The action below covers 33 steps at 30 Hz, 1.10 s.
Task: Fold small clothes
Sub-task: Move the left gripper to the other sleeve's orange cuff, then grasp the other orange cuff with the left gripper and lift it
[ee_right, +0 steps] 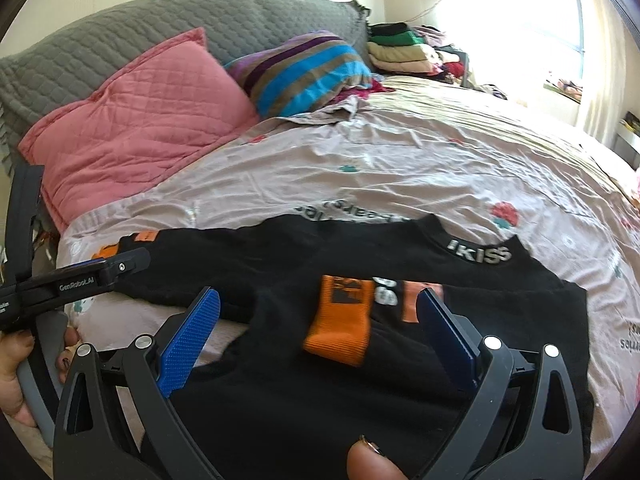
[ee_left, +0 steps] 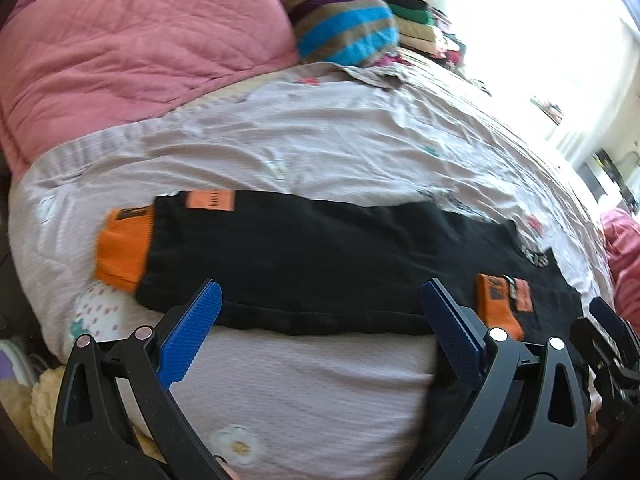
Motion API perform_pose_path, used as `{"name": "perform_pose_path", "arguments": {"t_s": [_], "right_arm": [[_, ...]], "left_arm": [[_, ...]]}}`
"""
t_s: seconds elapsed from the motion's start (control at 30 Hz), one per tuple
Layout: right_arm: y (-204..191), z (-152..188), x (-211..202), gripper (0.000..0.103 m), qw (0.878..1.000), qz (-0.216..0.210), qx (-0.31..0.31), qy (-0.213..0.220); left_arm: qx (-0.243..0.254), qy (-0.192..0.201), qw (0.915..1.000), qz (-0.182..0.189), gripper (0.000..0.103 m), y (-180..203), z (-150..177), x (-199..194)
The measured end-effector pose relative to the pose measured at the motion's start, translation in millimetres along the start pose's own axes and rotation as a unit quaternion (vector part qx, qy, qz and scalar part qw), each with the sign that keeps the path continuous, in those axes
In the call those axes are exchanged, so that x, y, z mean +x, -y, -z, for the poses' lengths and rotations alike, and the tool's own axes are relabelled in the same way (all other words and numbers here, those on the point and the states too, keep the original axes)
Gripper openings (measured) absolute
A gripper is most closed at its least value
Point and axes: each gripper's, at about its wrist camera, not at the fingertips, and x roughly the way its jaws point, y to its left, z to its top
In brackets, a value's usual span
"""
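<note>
Right wrist view alone shows the black shirt (ee_right: pixel 360 360) collar lettering; both grippers' jaws spread.

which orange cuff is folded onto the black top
The orange cuff between the right gripper's open fingers: it lies on the black top's body. The other orange cuff sticks out onto the bedsheet.

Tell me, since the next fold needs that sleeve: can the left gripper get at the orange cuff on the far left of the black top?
Probably yes. The left gripper is open over the black top's near edge, and the orange cuff lies flat on the bedsheet with nothing covering it.
</note>
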Motion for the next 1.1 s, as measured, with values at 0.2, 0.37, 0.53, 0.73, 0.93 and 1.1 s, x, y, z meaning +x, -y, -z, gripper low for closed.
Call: {"name": "perform_pose_path", "arguments": {"t_s": [0.2,0.37,0.53,0.73,0.93,1.1], "right_arm": [[-25.9,-4.2,14.8,0.098,1.0,-0.017,-0.018,-0.008],[-40.9,-4.4,23.9,0.098,0.999,-0.03,-0.027,-0.015],[-48.5,-1.7,32.6,0.098,0.999,-0.037,-0.031,-0.023],[-44.0,0.3,41.7,0.098,0.999,-0.036,-0.022,-0.033],[-37.2,-2.2,49.8,0.098,0.999,-0.033,-0.008,-0.036],[-32.0,-8.3,60.0,0.098,0.999,-0.03,-0.002,-0.042]], "left_arm": [[-0.047,-0.006,0.9986,-0.022,0.093,-36.4,-1.3,4.2],[-0.088,-0.023,0.9954,-0.029,0.093,-64.0,1.9,13.6],[-0.133,-0.036,0.9896,-0.041,0.093,-89.5,6.7,24.8],[-0.172,-0.019,0.9843,-0.035,0.093,-111.2,6.2,36.9],[-0.173,0.014,0.9842,-0.035,0.063,-113.5,-3.0,38.6],[-0.183,0.022,0.9825,-0.027,0.019,-122.7,-7.3,41.0]]}}
